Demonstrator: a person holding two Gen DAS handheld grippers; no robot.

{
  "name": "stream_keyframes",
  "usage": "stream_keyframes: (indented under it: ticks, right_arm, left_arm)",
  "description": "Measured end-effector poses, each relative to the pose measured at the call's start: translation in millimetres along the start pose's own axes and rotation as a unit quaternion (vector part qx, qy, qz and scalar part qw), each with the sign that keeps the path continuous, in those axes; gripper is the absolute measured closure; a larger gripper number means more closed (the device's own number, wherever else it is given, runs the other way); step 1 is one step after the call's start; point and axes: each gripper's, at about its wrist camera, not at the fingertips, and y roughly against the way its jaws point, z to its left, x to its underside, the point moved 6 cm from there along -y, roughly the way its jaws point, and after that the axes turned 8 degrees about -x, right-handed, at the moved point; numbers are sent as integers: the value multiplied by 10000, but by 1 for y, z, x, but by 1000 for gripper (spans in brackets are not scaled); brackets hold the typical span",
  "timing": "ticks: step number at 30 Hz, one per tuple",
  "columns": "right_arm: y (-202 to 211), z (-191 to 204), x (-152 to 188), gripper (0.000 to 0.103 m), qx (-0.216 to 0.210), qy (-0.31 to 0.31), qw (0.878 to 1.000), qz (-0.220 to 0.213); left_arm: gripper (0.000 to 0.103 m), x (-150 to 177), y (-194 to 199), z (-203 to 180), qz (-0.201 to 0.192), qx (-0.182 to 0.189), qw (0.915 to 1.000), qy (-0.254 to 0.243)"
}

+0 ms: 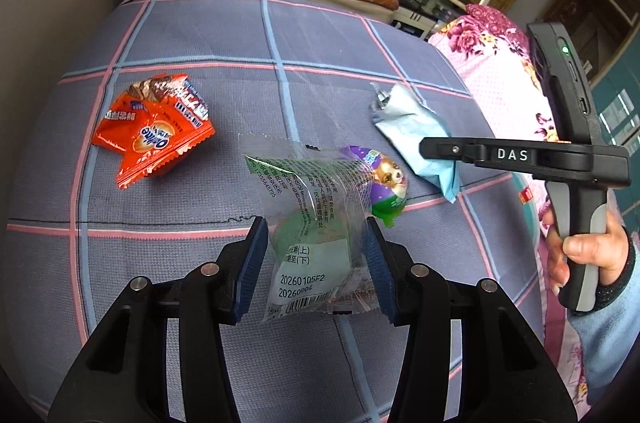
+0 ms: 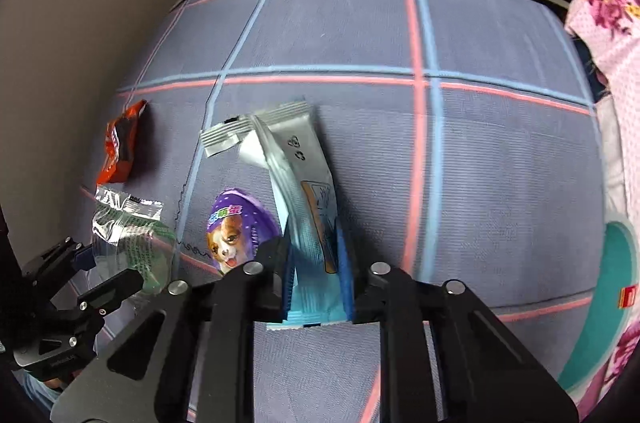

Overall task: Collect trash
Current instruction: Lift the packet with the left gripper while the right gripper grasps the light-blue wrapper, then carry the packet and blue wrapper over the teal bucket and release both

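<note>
Two grippers at the wrappers on a checked bedcover.

Left wrist view: the left gripper (image 1: 316, 231) stands wide around a clear green-printed wrapper (image 1: 312, 223), pads beside its edges; an orange wrapper (image 1: 154, 129) lies left, a purple dog-print packet (image 1: 386, 185) just behind.
Right wrist view: the right gripper (image 2: 314, 265) pinches a pale blue sachet (image 2: 304, 191) lying on the bedcover (image 2: 500, 143).

The left gripper (image 1: 316, 235) straddles a clear plastic wrapper with green print (image 1: 310, 223), its blue-padded jaws apart on either side. Beyond it on the grey-blue checked cloth (image 1: 200, 39) lie a crumpled orange snack wrapper (image 1: 154, 129), a purple-and-green puppy-printed packet (image 1: 386, 185) and a pale blue sachet (image 1: 420, 139). The right gripper (image 1: 436, 147) reaches over the sachet.
</note>
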Motion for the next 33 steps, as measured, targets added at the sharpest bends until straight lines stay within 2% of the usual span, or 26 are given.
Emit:
stream_keyframes:
  ticks: [8,17,26,33]
  right_arm:
    - [54,-32,30,87,-55,-541,9976,-421]
    - [120,-82,73,87,299,-1005,9903,-912]
    - [174,-125,104,87,524,-1209,9808,-1440]
    - [214,-177,132,87,755,-1612,9666,-1844]
  left_arm:
    - [53,-6,14,-31,-186,58,9992,-356]
    - [53,-9,18,-106,-224,280,9961,-810]
    - [53,-5,6,-188,-75,572,9882,-1421]
    - [53,1,-5,-257,23,803,9778,-1936]
